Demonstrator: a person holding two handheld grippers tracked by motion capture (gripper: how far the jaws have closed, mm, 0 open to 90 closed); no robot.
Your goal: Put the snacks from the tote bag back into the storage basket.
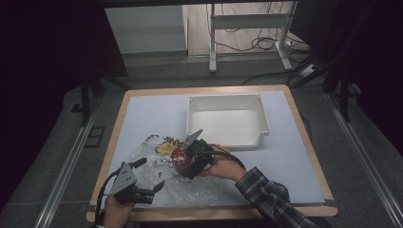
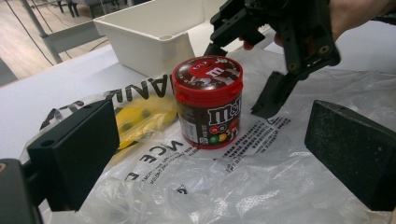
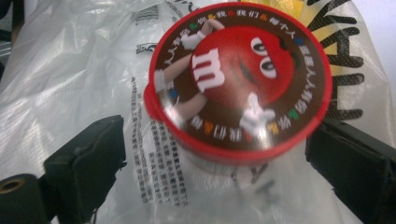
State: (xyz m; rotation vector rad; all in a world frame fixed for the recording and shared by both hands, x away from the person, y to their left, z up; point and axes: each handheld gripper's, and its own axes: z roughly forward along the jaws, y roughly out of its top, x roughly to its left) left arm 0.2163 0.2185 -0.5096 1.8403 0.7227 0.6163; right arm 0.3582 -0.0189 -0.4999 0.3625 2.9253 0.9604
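Evidently the round red-lidded brown plastic candy tub (image 2: 208, 100) stood upright on a crinkled clear plastic bag (image 2: 261, 177) on the pale blue table (image 1: 294, 156), near the white rectangular bin (image 1: 228, 118). The right gripper (image 2: 238, 79) straddled it from above, jaws apart on either side and not yet pressing. The left gripper (image 1: 151, 189) rested wide open nearby, holding nothing. The tub looked rigid, fairly light and smooth, so it might slip; gripping the wall below the lid rim seemed safest. The left gripper view showed the tub's side label, whereas the right gripper view showed its printed lid.
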